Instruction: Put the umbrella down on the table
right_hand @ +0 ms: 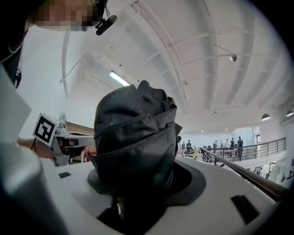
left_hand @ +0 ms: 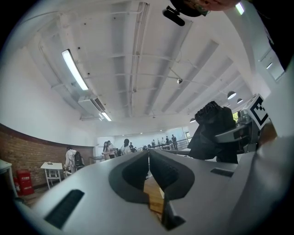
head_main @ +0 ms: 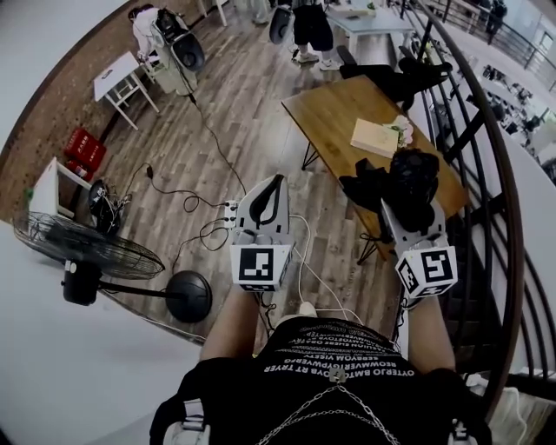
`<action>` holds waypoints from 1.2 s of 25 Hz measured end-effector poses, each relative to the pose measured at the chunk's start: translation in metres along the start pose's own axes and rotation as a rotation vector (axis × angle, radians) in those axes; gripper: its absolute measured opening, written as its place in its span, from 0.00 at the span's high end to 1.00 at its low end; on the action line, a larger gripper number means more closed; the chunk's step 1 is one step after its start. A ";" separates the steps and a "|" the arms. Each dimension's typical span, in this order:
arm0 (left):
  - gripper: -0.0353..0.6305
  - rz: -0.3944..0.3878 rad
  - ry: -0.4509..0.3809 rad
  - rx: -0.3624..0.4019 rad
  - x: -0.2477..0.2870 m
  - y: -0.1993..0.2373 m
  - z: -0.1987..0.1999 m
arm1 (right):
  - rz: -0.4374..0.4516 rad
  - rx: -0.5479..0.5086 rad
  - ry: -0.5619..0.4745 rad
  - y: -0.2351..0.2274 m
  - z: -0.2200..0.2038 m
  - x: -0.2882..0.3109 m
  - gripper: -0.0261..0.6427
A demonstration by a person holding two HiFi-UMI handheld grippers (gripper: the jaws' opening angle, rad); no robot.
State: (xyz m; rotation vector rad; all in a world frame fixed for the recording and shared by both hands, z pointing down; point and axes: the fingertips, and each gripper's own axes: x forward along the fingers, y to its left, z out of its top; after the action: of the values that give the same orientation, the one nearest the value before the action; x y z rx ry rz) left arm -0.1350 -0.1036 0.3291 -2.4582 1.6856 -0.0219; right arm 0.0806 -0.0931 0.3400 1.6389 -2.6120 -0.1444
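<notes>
Folded umbrella [right_hand: 135,137] clamped in right gripper [head_main: 415,233]
It fills those jaws, near the table [head_main: 339,109]; left gripper [head_main: 265,195] closed, empty.

Counting as I go: two claws up, left claw [head_main: 271,181] and right claw [head_main: 408,209]. That makes two square-marker cubes, one [head_main: 261,267] and two [head_main: 428,269]. One black folded fabric umbrella [head_main: 412,178]. One brown wooden tabletop [head_main: 334,109], and one flat tan book [head_main: 374,137]. White small tables, I make it two: first [head_main: 117,74], second [head_main: 48,187]. One pale grey table [head_main: 369,19]. One black round-cage standing fan [head_main: 87,246]. Two people: person in white [head_main: 152,26], person in dark shorts [head_main: 311,26]. Red plastic crates [head_main: 84,149]: one or two, I can't tell.
</notes>
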 end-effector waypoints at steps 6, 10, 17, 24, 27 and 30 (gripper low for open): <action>0.90 0.006 0.025 0.010 0.017 0.035 -0.014 | -0.023 0.004 0.006 0.007 -0.001 0.031 0.56; 0.90 0.003 0.028 -0.002 0.023 0.042 -0.020 | -0.021 0.000 0.029 0.012 -0.010 0.035 0.56; 0.90 -0.013 0.026 -0.022 0.047 0.056 -0.018 | -0.036 0.003 0.055 -0.004 -0.005 0.057 0.56; 0.90 -0.020 0.056 0.023 0.073 0.058 -0.034 | -0.027 -0.001 0.055 -0.017 -0.022 0.080 0.56; 0.90 -0.030 0.056 0.037 0.094 0.058 -0.037 | -0.016 0.010 0.054 -0.025 -0.029 0.098 0.56; 0.90 -0.046 0.036 0.058 0.116 0.055 -0.034 | -0.008 0.015 0.049 -0.036 -0.033 0.117 0.56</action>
State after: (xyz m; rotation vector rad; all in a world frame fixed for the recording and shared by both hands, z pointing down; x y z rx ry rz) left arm -0.1470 -0.2351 0.3460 -2.4678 1.6190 -0.1200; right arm 0.0651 -0.2157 0.3683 1.6365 -2.5769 -0.0832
